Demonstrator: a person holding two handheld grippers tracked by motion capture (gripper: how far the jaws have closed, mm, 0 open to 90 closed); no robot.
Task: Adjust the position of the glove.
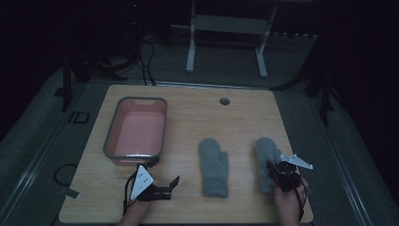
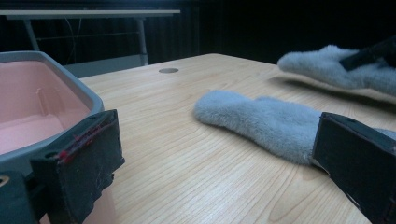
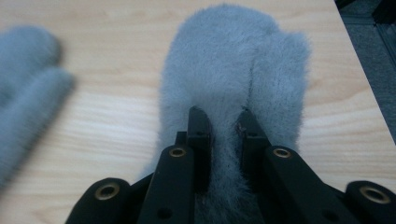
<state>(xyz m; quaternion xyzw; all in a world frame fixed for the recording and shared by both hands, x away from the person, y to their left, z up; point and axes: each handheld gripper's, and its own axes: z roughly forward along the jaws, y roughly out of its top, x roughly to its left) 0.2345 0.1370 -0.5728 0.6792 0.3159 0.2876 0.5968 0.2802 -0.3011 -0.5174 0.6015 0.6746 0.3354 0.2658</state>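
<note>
- High view shows two grey mittens lying on a wooden table [image 1: 188, 117], with a pink basin [image 1: 136, 129] at the left, well apart from both.
- The right gripper [image 3: 223, 122] has its jaws pinched into the fur of the right mitten [image 3: 233, 70] near the cuff end (a ridge of fur is squeezed between them).
- From the left gripper view that mitten seems to ride slightly off the wood, a shadow beneath it, though this is hard to confirm.
- The left gripper [image 1: 165, 187] sits low on the table just in front of the basin, jaws spread wide and grasping nothing.
- The left mitten [image 1: 214, 167] lies flat between the two grippers, untouched.
- Judging by the layout, the job is at its start: one mitten grasped, neither in the basin, which holds nothing.
</note>
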